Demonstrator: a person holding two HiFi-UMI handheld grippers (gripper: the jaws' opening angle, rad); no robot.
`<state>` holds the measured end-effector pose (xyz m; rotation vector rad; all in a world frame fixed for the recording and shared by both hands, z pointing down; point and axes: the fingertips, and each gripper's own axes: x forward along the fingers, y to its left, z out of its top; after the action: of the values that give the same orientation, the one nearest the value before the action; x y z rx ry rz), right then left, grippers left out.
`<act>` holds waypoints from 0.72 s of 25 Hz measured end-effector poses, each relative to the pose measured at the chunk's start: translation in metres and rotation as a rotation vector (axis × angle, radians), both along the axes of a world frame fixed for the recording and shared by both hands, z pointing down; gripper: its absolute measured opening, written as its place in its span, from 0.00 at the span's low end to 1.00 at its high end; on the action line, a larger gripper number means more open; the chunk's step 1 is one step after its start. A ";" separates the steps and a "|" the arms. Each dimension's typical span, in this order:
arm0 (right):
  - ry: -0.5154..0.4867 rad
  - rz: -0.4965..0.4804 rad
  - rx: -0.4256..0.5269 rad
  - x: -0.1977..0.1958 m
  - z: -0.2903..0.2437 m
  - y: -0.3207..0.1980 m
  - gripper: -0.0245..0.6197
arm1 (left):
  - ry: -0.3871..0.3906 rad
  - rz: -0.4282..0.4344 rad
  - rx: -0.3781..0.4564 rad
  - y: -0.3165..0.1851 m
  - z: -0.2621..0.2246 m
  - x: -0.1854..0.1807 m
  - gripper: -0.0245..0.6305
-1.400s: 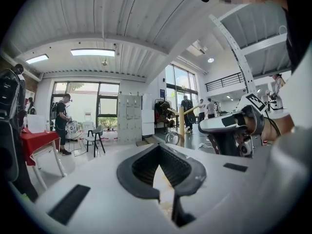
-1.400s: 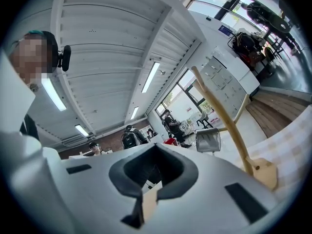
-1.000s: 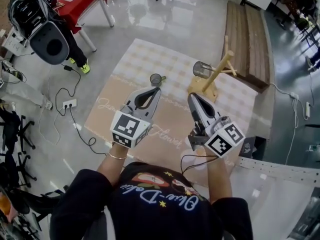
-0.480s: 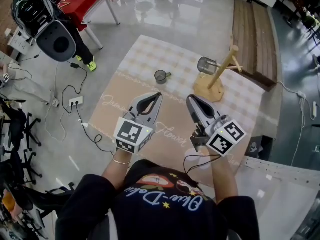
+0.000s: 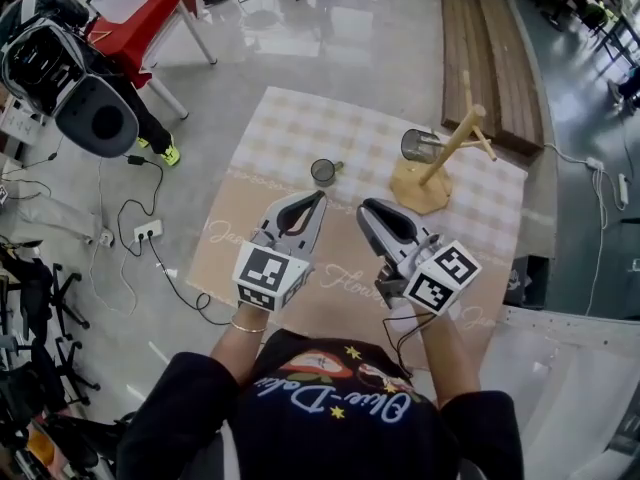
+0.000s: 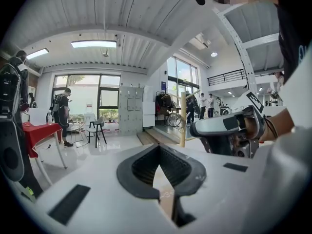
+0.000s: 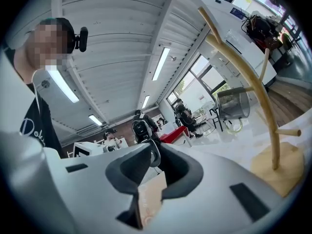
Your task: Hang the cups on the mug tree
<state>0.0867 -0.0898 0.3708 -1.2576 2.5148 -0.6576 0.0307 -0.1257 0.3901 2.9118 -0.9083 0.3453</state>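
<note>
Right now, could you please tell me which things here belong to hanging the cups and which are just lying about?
For the job: mug tree; hanging cup on it; loose cup on the checked mat.
Lying about: red table; power strip; wooden bench.

**Two cups, one mug tree, one mat**

There are two cups: one standing cup (image 5: 322, 172) and one hung cup (image 5: 420, 146). There is a single mug tree (image 5: 448, 150) and a single mat (image 5: 300, 128).

Two tongs are in view. The left tongs (image 5: 318, 196) have their jaws together. The right tongs (image 5: 365, 208) have jaws that have just been parting, with nothing between them. Each carries one marker cube, two in all: left marker cube (image 5: 268, 273) and right marker cube (image 5: 440, 278).

Off the mat lies one power strip (image 5: 147, 232).
</note>
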 end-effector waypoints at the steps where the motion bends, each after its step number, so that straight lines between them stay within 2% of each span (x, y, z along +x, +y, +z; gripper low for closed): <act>1: 0.011 0.013 -0.007 0.000 0.003 -0.005 0.14 | -0.002 0.004 -0.003 -0.004 0.002 -0.002 0.04; 9: 0.054 0.111 -0.052 0.005 0.025 -0.034 0.14 | -0.016 0.060 -0.028 -0.025 0.024 -0.006 0.04; 18: 0.144 0.125 -0.099 0.004 0.047 -0.055 0.15 | -0.009 0.098 -0.079 -0.038 0.044 -0.006 0.04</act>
<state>0.0903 -0.1451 0.4175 -1.5343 2.5170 -0.6922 0.0244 -0.1639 0.4337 2.8902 -0.7369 0.3920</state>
